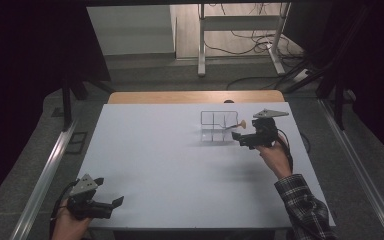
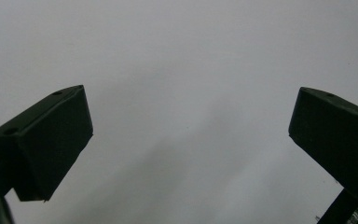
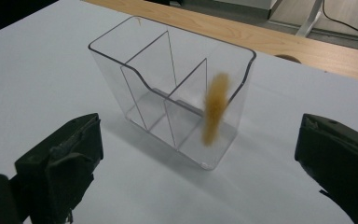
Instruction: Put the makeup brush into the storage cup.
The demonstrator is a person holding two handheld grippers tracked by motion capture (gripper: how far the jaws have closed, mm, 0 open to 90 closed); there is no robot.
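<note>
Right tongs [image 3: 200,154]: released, jaws wide apart with nothing between them; in the high view they hang just beside the right side of the box.
Left tongs [image 2: 191,135]: released too, jaws spread over bare worktop, near the front left corner in the high view [image 1: 111,204], well apart from the work.
Piece [image 3: 215,108]: a small tan, long thing, blurred, in front of the right wall of the box; it seems to be in the air, and I cannot tell if it touches the box. In the high view [image 1: 241,123] it shows as a small orange spot at the box's right edge.
Box [image 3: 168,88]: clear plastic, open on top, upright, with thin walls that divide it into compartments; it stands on the far right part of the worktop [image 1: 170,165].
Handling of piece: I judge it very light and probably soft, so it needs little squeeze and may bounce or roll away.
Where to hold: across its narrow middle, jaws on the two long sides.
Handling of box: light, stiff, smooth; a push can slide or tip it, so come from above.
</note>
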